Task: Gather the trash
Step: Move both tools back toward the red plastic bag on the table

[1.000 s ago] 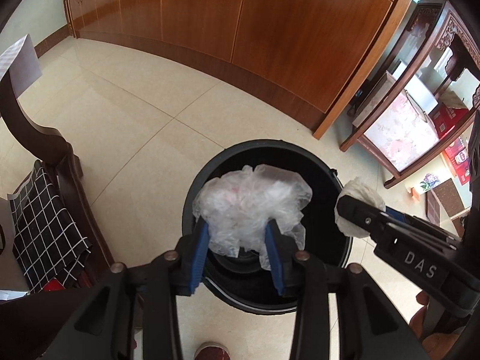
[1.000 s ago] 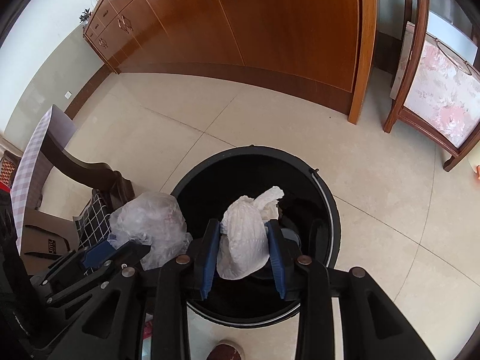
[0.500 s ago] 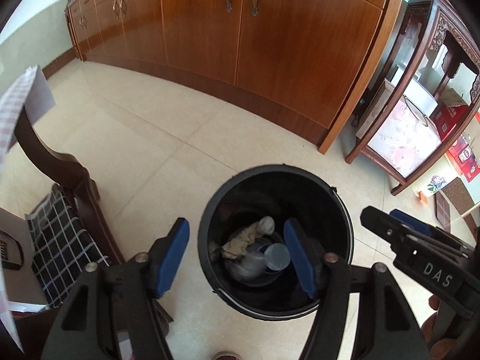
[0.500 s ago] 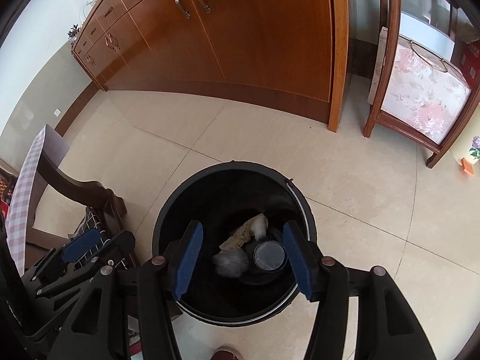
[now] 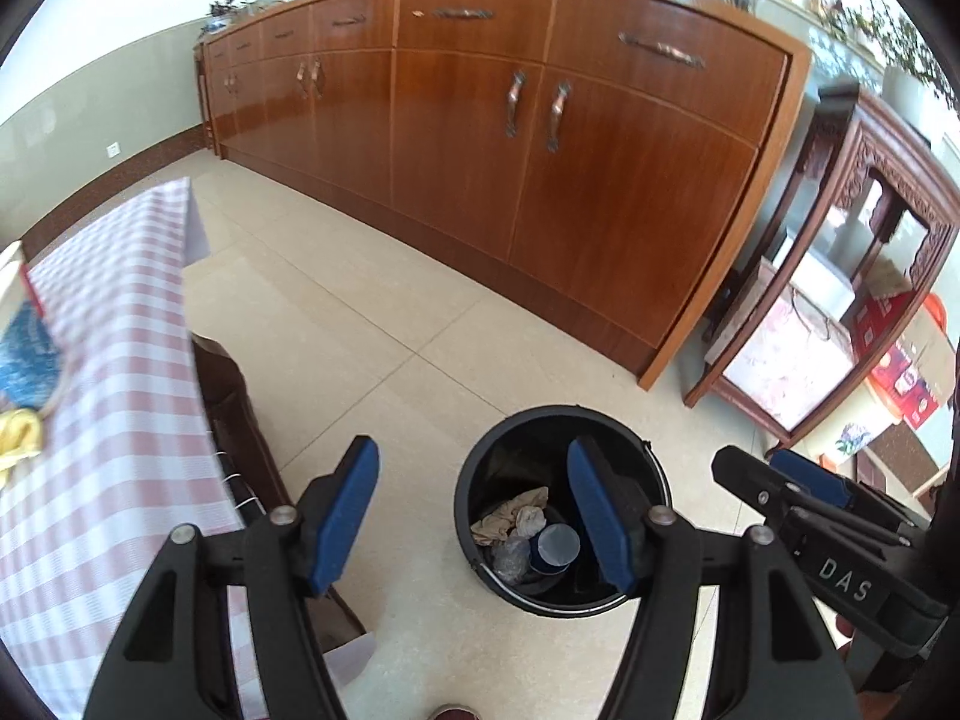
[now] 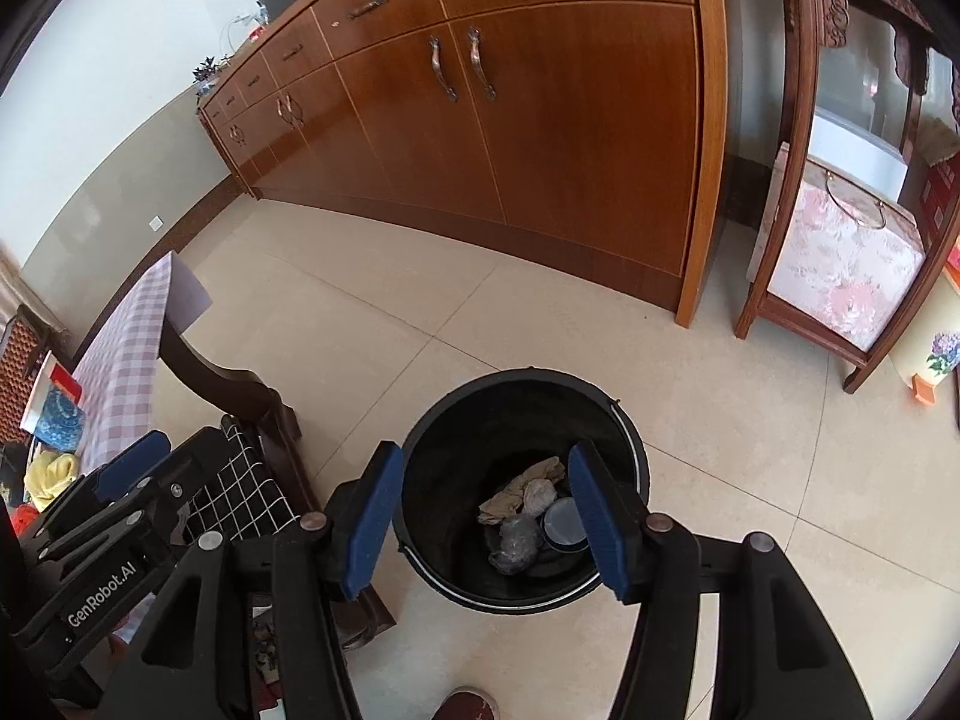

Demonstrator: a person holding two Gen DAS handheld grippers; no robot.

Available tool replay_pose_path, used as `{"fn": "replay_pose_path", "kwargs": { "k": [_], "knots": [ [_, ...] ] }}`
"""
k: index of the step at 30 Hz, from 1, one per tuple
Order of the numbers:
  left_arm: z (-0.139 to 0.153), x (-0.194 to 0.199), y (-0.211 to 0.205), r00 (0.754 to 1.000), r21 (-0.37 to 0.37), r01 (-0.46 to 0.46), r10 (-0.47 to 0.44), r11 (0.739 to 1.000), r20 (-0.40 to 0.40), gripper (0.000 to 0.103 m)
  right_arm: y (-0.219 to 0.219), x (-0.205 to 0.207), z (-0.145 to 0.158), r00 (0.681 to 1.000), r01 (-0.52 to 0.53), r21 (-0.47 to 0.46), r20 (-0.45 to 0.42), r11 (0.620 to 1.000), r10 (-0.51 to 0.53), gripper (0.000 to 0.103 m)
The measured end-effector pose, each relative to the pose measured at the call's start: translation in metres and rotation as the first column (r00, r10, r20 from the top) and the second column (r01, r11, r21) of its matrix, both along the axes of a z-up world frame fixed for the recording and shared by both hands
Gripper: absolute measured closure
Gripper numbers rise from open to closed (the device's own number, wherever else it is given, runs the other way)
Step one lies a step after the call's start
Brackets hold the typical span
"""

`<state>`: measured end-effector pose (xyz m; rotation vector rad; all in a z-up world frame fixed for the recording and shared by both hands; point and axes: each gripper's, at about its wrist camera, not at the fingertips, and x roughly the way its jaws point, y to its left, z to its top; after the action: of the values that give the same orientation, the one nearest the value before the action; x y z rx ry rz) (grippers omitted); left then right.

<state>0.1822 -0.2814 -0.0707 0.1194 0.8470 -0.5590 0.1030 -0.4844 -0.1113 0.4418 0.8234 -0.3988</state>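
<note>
1. The black bin (image 5: 561, 504) stands upright on the pale tiled floor (image 5: 372, 324), its round mouth facing straight up. It sits in front of the long wooden cabinet (image 5: 540, 138) and beside the dark wooden chair (image 6: 240, 396).
2. Inside the bin lies the trash: a crumpled tan cloth or paper (image 6: 519, 489), a wad of whitish plastic (image 6: 540, 493) touching it, a crumpled clear bag (image 6: 515, 543) just below those, and a round cup (image 6: 564, 525) lying on its side with its open mouth towards the camera.
3. The left gripper (image 5: 474, 516) has its blue-padded jaws spread wide, and they have just been opening. Nothing is between them; through the gap show only floor and the left part of the bin, well below.
4. The right gripper (image 6: 486, 519) has likewise just been opening. Its jaws are wide apart and empty, framing the bin's mouth from above. In the left view it shows at the right edge (image 5: 798, 510).
5. The bin is smooth, dark plastic with a thin metal handle wire lying along its rim. The floor tiles are glossy and cream-coloured. The cabinet is polished reddish-brown wood with curved metal handles.
6. To the left, a pink-and-white checked tablecloth (image 5: 108, 396) covers a table. A black cushion with a white grid pattern (image 6: 240, 498) lies on the chair seat.
7. To the right stands a carved dark wooden stand (image 6: 840, 192) holding a box covered in pink floral fabric (image 6: 840, 264).
</note>
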Motion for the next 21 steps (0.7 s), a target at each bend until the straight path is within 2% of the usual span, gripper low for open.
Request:
{"fn": "replay_pose_path", "kwargs": {
  "k": [2, 13, 17, 21],
  "knots": [
    [0.011, -0.003, 0.012, 1.000, -0.004, -0.025, 0.025, 1.000, 0.012, 0.036, 0.015, -0.002, 0.014, 1.000, -0.017, -0.024, 0.018, 1.000, 0.017, 0.036],
    [0.050, -0.016, 0.115, 0.980, -0.032, -0.182, 0.184, 0.983, 0.077, 0.036, 0.112, 0.001, 0.072, 0.975, -0.168, -0.087, 0.130, 0.982, 0.178, 0.034],
    [0.056, -0.016, 0.162, 0.958, -0.037, -0.268, 0.270, 0.963, 0.097, 0.036, 0.149, 0.010, 0.080, 0.957, -0.237, -0.094, 0.151, 0.967, 0.249, 0.033],
    [0.056, -0.014, 0.214, 0.923, -0.043, -0.367, 0.370, 0.929, 0.103, 0.032, 0.190, 0.025, 0.085, 0.931, -0.317, -0.104, 0.157, 0.943, 0.331, 0.033]
  ]
}}
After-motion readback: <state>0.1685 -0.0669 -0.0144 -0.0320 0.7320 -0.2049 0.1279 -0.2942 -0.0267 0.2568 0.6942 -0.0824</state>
